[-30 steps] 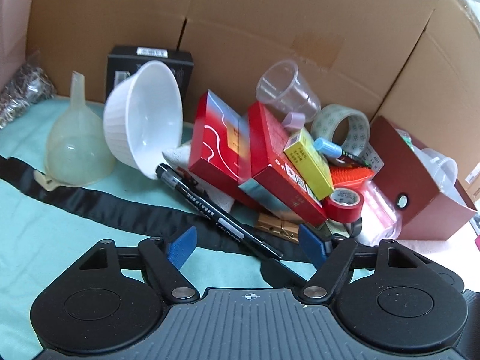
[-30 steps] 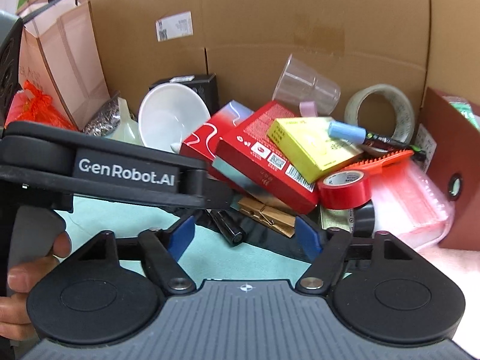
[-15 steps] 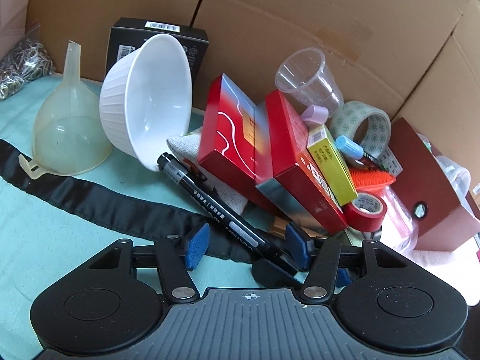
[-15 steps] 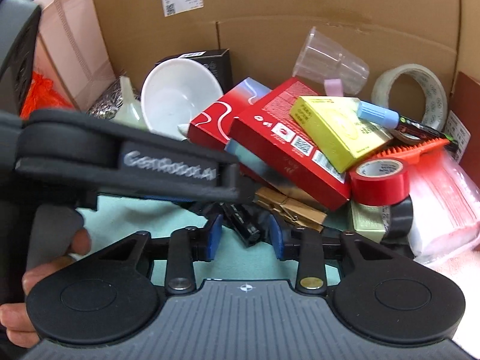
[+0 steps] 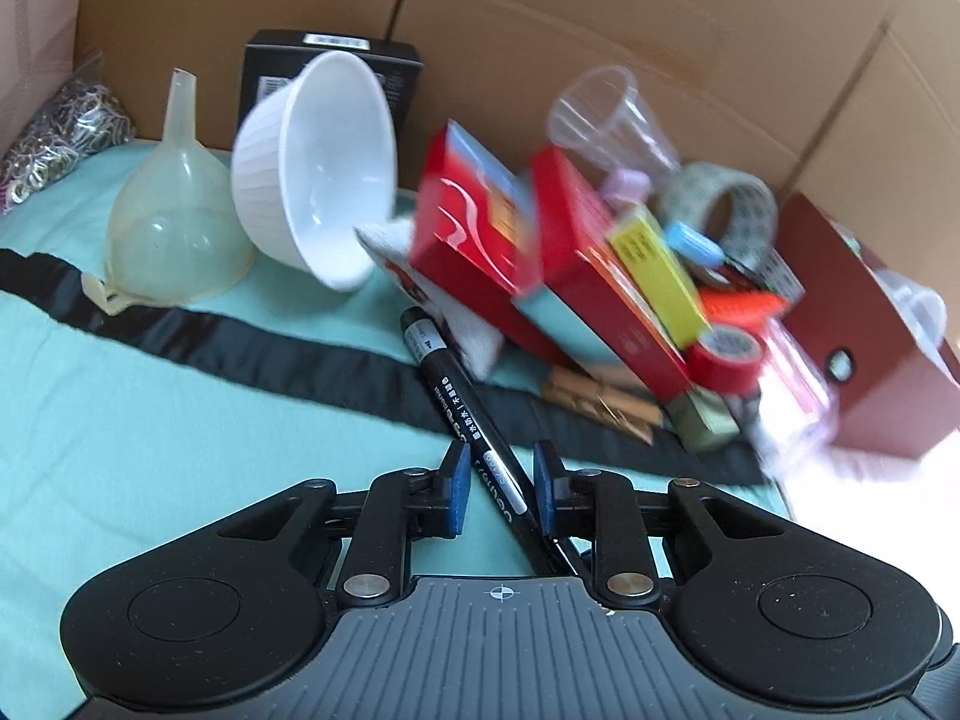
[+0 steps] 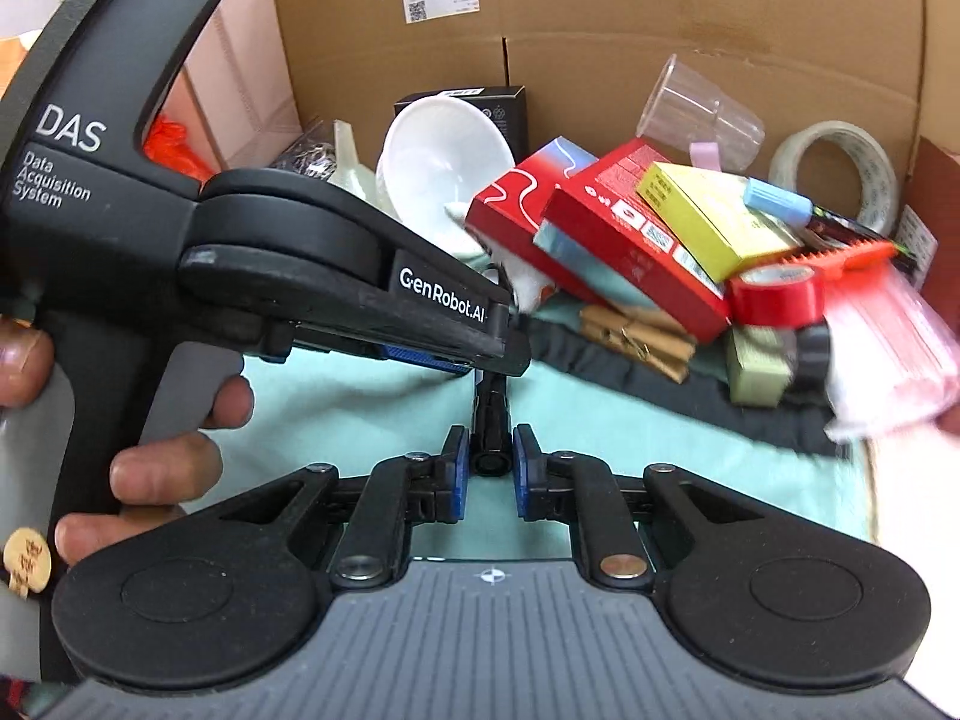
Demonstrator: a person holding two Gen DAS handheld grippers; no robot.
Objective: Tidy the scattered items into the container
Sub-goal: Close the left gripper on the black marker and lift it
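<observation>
My left gripper [image 5: 497, 483] straddles the black marker [image 5: 462, 402], its pads narrowed around the barrel, though I can't tell if they touch. My right gripper [image 6: 491, 468] pinches the marker's end cap between its blue pads [image 6: 461, 480]. The marker lies on the teal cloth [image 5: 180, 420], beside the white bowl [image 5: 318, 168] and red boxes [image 5: 606, 276].

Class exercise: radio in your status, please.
Both grippers, left and right, closing around black marker pen. Pen off the pile. Nothing blocking.
</observation>
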